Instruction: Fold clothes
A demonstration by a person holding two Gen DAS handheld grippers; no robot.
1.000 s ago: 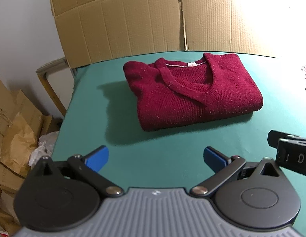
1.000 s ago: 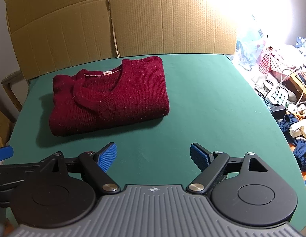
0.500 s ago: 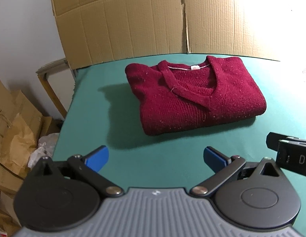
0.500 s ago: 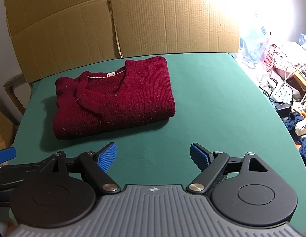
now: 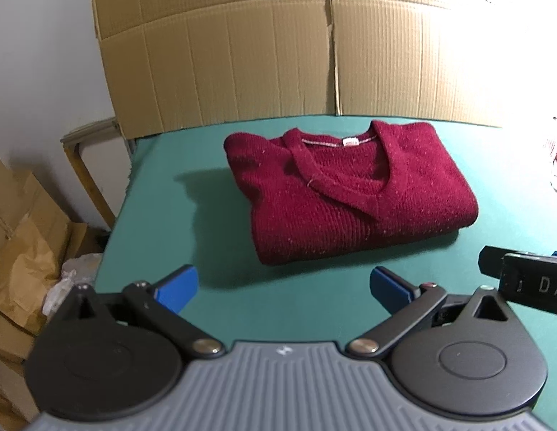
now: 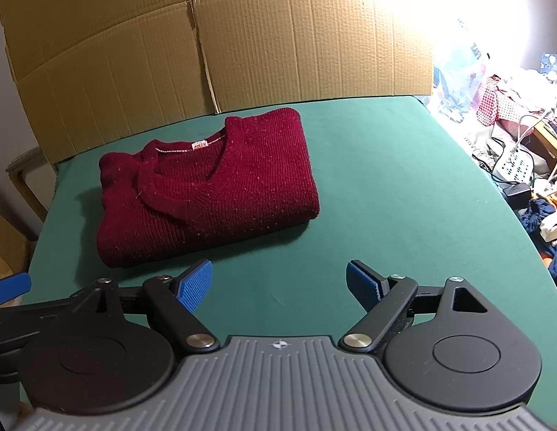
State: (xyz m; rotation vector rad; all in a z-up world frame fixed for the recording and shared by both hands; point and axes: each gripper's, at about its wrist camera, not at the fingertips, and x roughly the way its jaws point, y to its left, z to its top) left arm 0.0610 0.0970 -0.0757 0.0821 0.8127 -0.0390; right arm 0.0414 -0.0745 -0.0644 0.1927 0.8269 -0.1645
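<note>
In the left wrist view the right tongs (image 5: 526, 280) enter at the right edge, which cuts them off; only a black bar shows, with lettering broken off after "DA". A pale, overexposed patch washes out the top right corner of the cardboard sheet (image 5: 278, 54). The small neck label (image 5: 351, 141) on the red sweater (image 5: 350, 194) is too small to read. In the right wrist view the left tongs (image 6: 9, 285) show only as a blue tip at the left edge. The clutter (image 6: 511, 136) beyond the surface (image 6: 404, 197) is glare-washed, and its items are hard to tell apart.
</note>
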